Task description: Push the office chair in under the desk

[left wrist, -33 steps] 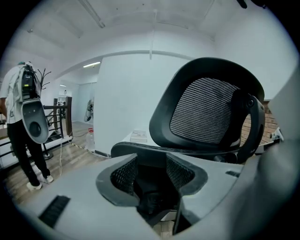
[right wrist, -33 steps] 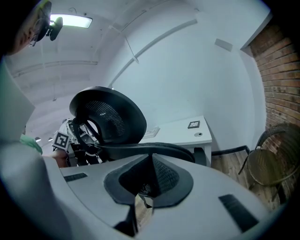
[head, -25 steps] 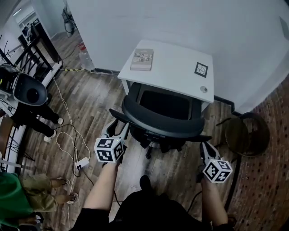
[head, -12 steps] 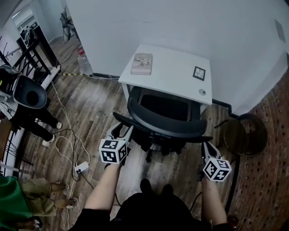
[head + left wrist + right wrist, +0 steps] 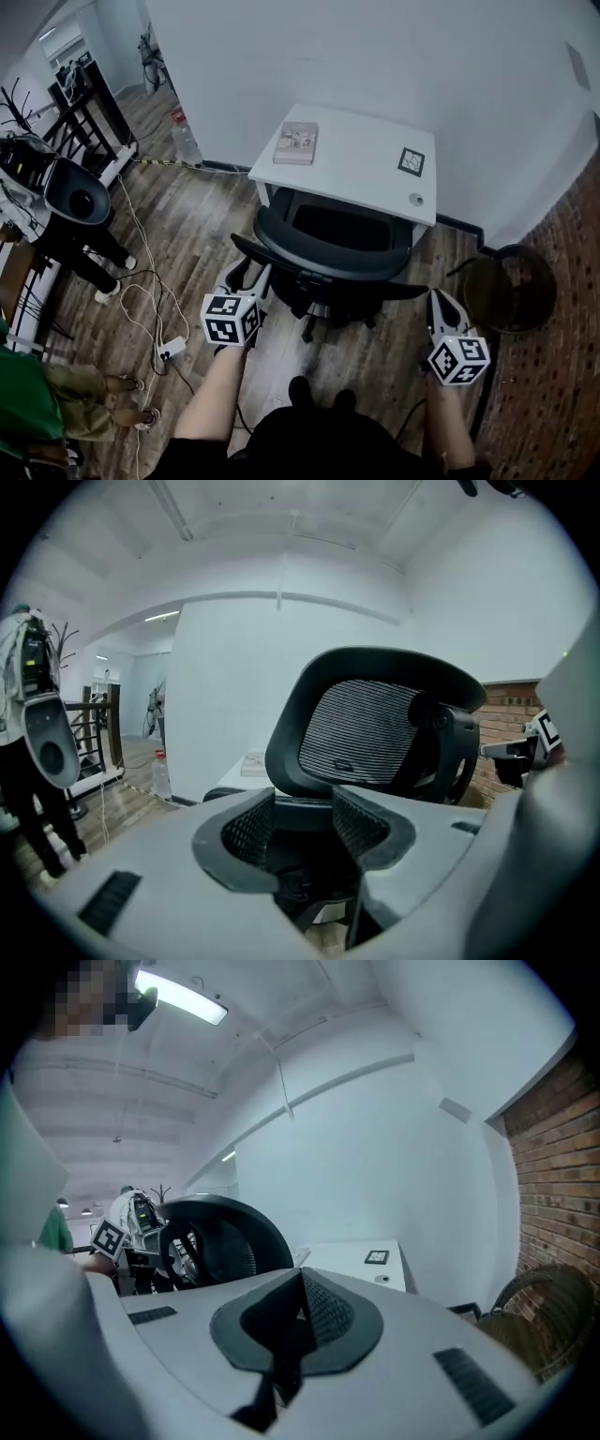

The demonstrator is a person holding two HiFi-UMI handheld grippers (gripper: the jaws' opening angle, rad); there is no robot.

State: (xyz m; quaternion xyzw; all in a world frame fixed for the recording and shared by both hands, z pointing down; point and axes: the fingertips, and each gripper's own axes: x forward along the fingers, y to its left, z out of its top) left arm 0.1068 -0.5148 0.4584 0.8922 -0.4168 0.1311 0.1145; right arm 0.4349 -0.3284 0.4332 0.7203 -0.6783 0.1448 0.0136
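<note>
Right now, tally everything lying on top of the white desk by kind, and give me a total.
Flat book: 1
Black square marker: 1
Small round disc: 1
Total: 3

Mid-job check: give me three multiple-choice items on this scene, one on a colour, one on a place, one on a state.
1. What colour is the chair? A white; B black; C red.
2. Where does the book lie? A on the chair seat; B on the floor; C on the desk.
3. How do the jaws of the right hand-held gripper stand? A shut, with nothing between them; B wide apart; C shut on the book.

Answers: B, its frame and mesh back are black. C, it rests on the white top, near its far left corner in the head view. A, the right gripper view shows the pads meeting with nothing between them.
</note>
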